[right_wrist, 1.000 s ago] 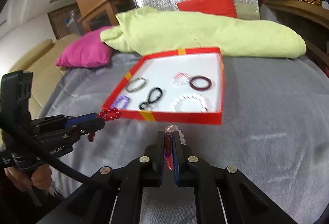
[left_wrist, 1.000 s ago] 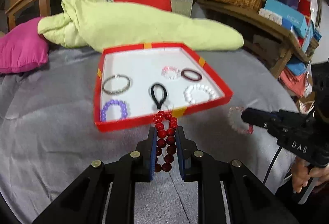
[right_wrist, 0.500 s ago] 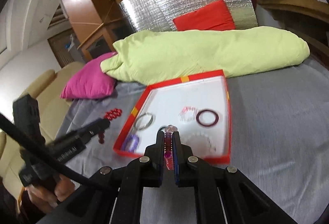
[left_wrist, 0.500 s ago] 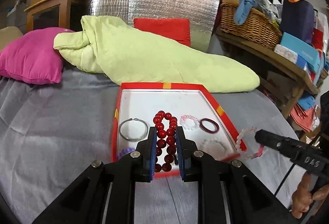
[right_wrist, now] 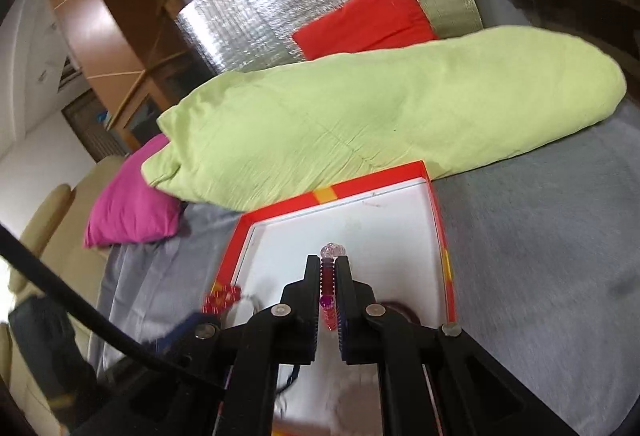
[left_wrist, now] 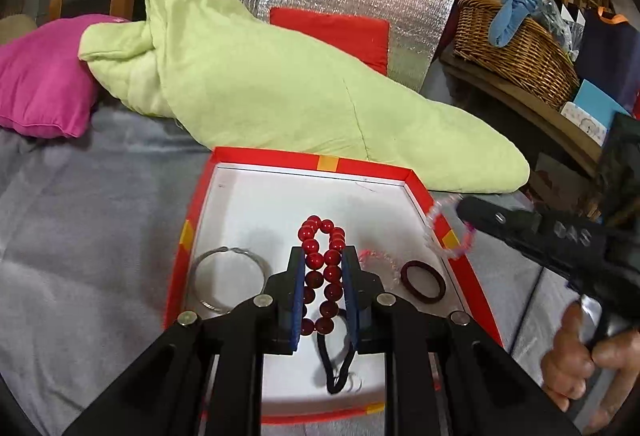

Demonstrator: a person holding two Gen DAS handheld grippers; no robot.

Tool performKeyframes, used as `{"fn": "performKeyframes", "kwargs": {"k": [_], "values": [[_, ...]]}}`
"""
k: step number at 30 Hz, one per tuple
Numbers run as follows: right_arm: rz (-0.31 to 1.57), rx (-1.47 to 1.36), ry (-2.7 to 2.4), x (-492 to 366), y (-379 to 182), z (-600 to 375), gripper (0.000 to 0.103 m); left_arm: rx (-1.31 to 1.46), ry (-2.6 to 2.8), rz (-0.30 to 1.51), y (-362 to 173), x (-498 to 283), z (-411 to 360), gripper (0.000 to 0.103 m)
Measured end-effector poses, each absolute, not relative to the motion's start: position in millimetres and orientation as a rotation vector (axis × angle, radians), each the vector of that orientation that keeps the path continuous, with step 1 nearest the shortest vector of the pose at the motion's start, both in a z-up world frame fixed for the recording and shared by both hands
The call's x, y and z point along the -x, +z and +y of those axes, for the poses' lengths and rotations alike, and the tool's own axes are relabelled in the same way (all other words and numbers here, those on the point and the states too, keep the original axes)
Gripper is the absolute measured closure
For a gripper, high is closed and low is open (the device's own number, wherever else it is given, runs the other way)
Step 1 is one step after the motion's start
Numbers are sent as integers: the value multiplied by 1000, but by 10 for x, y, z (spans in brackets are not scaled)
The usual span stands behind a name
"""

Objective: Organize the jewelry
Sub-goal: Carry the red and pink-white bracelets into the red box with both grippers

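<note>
- Left wrist view shows our left gripper (left_wrist: pixel 323 268) over the red box (left_wrist: pixel 276 159). Its jaws are nearly closed and squeeze a red bead bracelet (left_wrist: pixel 322 272).
- This bracelet is pressed into a long thin loop. Its long way runs along the fingers and points away from us, toward the far wall of the box. Its tip sticks out past the fingertips.
- Right wrist view shows our right gripper (right_wrist: pixel 330 300) over the same box. Its jaws are shut tight on a pink and clear bead bracelet (right_wrist: pixel 329 276). We see it edge-on, so it looks like a thin line pointing forward, with clear beads poking out at the tip.
- On the white floor of the box lie a silver bangle (left_wrist: pixel 228 280), a dark red ring bracelet (left_wrist: pixel 423 281), a pale pink bead bracelet (left_wrist: pixel 378 262) and a black hair tie (left_wrist: pixel 334 368).
- We think the far part of the box is the free spot for both bracelets.
- What could go wrong: if we let go too early, the red beads may land on the black hair tie or the pink beads and get tangled.
- Both grippers are close together over one small box, so they may bump.
- The round beads may roll or bounce if we drop them from too high up.
</note>
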State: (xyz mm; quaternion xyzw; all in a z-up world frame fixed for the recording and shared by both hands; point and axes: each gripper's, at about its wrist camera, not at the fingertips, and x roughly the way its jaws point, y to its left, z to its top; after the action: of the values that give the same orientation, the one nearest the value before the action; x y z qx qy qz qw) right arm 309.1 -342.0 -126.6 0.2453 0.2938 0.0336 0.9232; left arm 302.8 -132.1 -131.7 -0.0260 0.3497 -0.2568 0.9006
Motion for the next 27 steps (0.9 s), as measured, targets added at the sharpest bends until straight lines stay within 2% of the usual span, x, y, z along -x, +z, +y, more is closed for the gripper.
{"fn": "performKeyframes", "kwargs": {"k": [13, 22, 27], "values": [[650, -594, 87, -3767, -1450, -3431, 95, 28, -556, 797, -1505, -3218, -1495, 84], [675, -614, 58, -3876, -1599, -3487, 95, 6, -552, 828, -1581, -3227, -1585, 83], [676, -634, 15, -3855, -1642, -3579, 92, -5, -528, 830, -1595, -3231, -1596, 83]]}}
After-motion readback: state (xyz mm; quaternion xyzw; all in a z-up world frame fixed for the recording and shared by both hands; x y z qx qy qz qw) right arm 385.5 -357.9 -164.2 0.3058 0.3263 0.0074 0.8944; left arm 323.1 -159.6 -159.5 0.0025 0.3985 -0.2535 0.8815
